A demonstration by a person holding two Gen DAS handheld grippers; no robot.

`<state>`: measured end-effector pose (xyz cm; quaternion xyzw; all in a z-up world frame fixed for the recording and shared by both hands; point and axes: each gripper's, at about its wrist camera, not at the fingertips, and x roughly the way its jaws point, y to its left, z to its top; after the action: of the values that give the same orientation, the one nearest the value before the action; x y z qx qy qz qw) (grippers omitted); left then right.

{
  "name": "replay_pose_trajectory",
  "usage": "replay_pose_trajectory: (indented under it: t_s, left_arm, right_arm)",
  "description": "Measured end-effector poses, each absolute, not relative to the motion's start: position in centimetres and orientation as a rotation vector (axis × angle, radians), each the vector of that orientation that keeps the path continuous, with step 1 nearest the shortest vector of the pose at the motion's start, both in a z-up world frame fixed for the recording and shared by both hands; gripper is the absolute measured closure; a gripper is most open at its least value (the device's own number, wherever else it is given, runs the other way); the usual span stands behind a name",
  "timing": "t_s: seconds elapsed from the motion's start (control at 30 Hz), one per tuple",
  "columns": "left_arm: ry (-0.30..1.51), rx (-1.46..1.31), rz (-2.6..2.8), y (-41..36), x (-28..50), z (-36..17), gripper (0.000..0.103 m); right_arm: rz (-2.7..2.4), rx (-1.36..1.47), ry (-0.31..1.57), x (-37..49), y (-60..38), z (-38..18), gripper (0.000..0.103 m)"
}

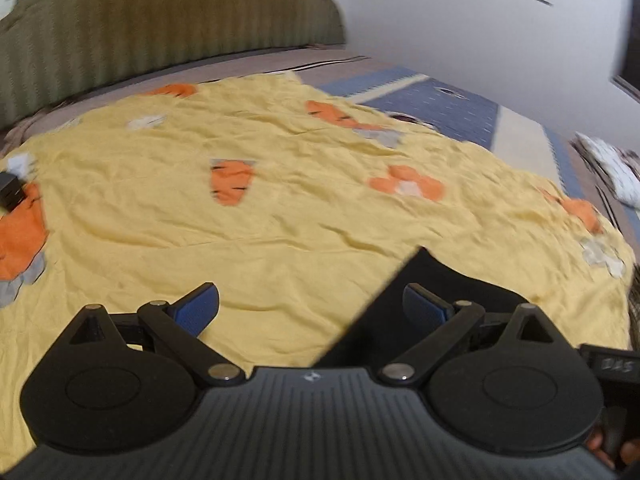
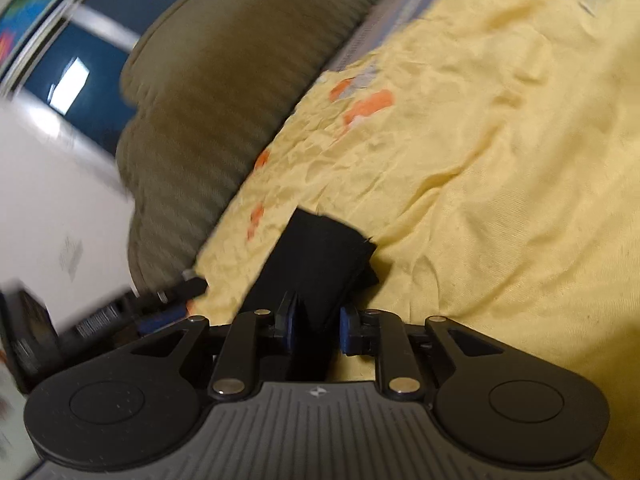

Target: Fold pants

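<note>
Both views are motion-blurred. In the left wrist view, the black pants (image 1: 404, 304) show only as a dark wedge whose near part is hidden behind the left gripper (image 1: 311, 304) body; whether the fabric touches the right-hand pad cannot be told. A dark object (image 1: 10, 192) is cut off by the left edge. In the right wrist view, the pants (image 2: 320, 264) run down between the fingers of the right gripper (image 2: 319, 330); the gripper body hides their lower part. Contact with either pad is unclear. The dark clutter (image 2: 120, 316) at lower left is too smeared to identify.

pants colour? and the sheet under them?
Pants black; sheet yellow with orange and grey patches. Left wrist view shows the sheet best.
</note>
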<state>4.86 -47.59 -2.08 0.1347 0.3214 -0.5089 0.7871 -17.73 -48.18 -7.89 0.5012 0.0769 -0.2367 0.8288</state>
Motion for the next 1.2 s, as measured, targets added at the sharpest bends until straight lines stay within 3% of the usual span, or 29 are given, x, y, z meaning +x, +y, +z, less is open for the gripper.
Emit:
replay_pose_trajectory:
  t_s: [0.13, 0.2, 0.5, 0.73, 1.07, 1.2]
  left_arm:
    - [0.747, 0.233, -1.076, -46.1, 5.7, -2.6, 0.005]
    - [0.71, 0.266, -1.081, -45.5, 5.1, -2.6, 0.005]
    - [0.703, 0.264, -1.177, -47.1, 5.0, -2.5, 0.003]
    - [0.921, 0.055, -1.174, -46.6, 6.7, -3.2, 0.003]
    - [0.848, 0.139, -1.167, -46.7, 3.0, 4.3, 0.0]
    - [0.812, 0.277, -1.117, -49.0, 0.8, 4.6, 0.0]
  right_arm:
    - [-0.467, 1.054, 0.159, -17.2, -48.5, -7.9, 0.083]
    - [-0.447, 1.016, 0.13, -17.5, -47.9, -7.8, 0.092]
    - [-0.468, 0.712, 0.134, -17.0, -44.3, -4.6, 0.095]
    - [-0.482, 0.586, 0.184, -16.3, -42.8, -3.7, 0.096]
    - [-0.533, 0.233, 0.294, -13.8, -37.6, -2.1, 0.096]
    - [-0.54, 0.117, 0.322, -12.9, -35.6, -2.1, 0.096]
